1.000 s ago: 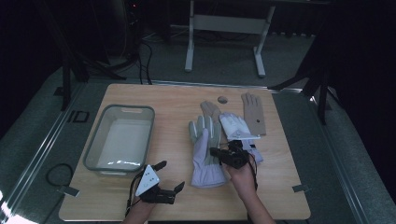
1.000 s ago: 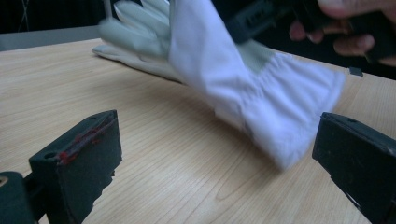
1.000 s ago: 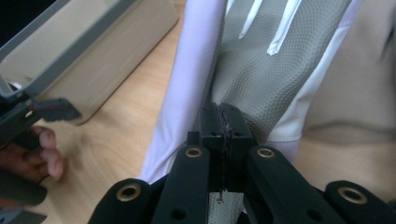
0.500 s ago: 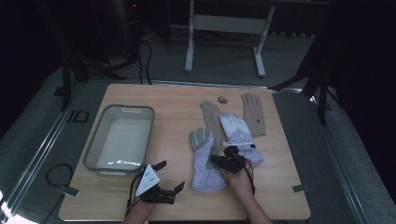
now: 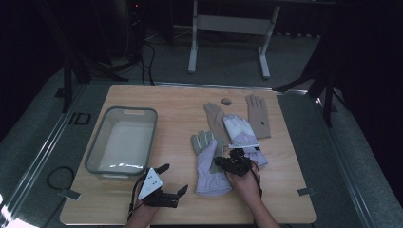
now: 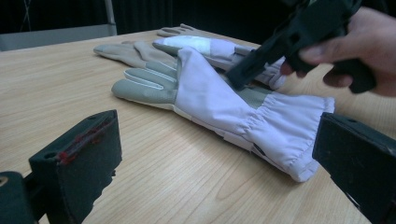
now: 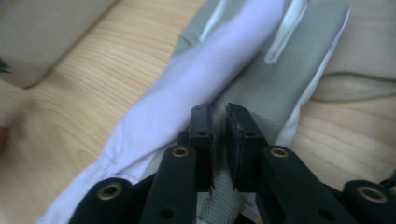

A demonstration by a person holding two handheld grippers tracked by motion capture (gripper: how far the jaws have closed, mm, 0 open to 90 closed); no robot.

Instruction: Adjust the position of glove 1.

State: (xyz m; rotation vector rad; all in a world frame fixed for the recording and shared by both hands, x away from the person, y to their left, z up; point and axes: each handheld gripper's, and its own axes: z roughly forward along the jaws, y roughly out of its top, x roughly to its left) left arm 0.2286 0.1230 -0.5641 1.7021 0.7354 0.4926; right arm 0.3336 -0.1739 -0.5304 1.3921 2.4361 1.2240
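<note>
Dark room, wooden table (image 5: 157,102) lit from above; a clear bin (image 5: 121,142) stands at its left, and four gloves lie to the right of centre.

Change noted: a second ago the lavender glove (image 5: 209,164) lay with its grey fingers nearer the tan glove (image 5: 215,121); now we see it drawn back toward the person and lying flat, cuff toward the near edge. The right gripper (image 5: 227,164) has come down onto it, and its jaws have just been opening slightly. In the right gripper view a narrow gap stands between the pads (image 7: 201,123), with no cloth in it; the grey palm fabric lies beneath the tips. We judge this as a release: the glove has been set down beside the white-and-lavender glove (image 5: 241,133), and is not in the bin.

Pose: the right hand (image 5: 247,183) holds its gripper tilted forward and down, tips on the glove's middle. The left gripper (image 5: 172,179) rests near the table's front edge, jaws spread wide and empty, pointing at the cuff (image 6: 285,135). A second tan glove (image 5: 257,114) lies apart at the far right.
</note>
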